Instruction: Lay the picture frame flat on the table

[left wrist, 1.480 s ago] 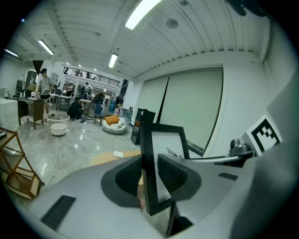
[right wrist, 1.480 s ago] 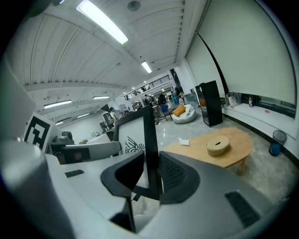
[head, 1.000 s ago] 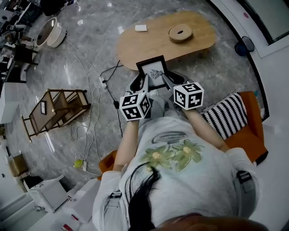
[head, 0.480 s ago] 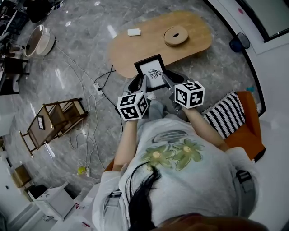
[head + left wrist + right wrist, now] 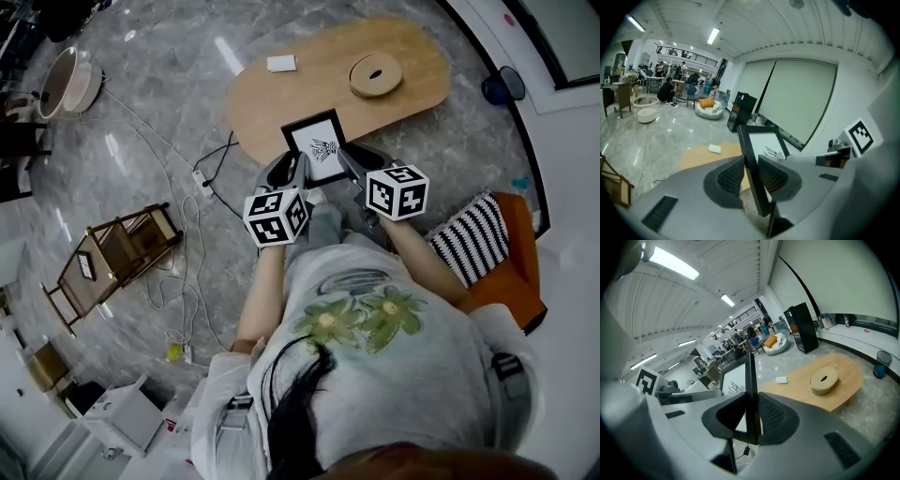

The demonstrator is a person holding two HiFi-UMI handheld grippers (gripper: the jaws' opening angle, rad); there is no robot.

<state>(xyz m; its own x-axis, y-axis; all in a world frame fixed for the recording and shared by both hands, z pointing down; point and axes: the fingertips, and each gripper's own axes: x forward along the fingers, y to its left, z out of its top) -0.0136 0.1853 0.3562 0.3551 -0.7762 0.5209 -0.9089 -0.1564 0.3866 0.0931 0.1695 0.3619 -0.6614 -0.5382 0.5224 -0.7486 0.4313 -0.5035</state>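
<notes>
A black picture frame (image 5: pixel 316 145) with a white print is held upright in the air, just short of the near edge of the oval wooden table (image 5: pixel 309 89). My left gripper (image 5: pixel 292 170) is shut on the frame's left edge. The left gripper view shows that edge (image 5: pixel 749 154) pinched between the ribbed pads. My right gripper (image 5: pixel 349 161) has the right edge; its jaws are closing, and in the right gripper view the pads sit against the frame (image 5: pixel 750 380). The frame's lower part is hidden behind the fingers.
On the table lie a round wooden disc with a hole (image 5: pixel 375 73) and a small white block (image 5: pixel 280 63). Cables (image 5: pixel 178 234) and a wooden rack (image 5: pixel 112 258) are on the floor at left. An orange seat with a striped cushion (image 5: pixel 473 239) is at right.
Both grippers and the frame stay in nearly the same spot in front of the person. The floor and table have drifted a little in the head view.
</notes>
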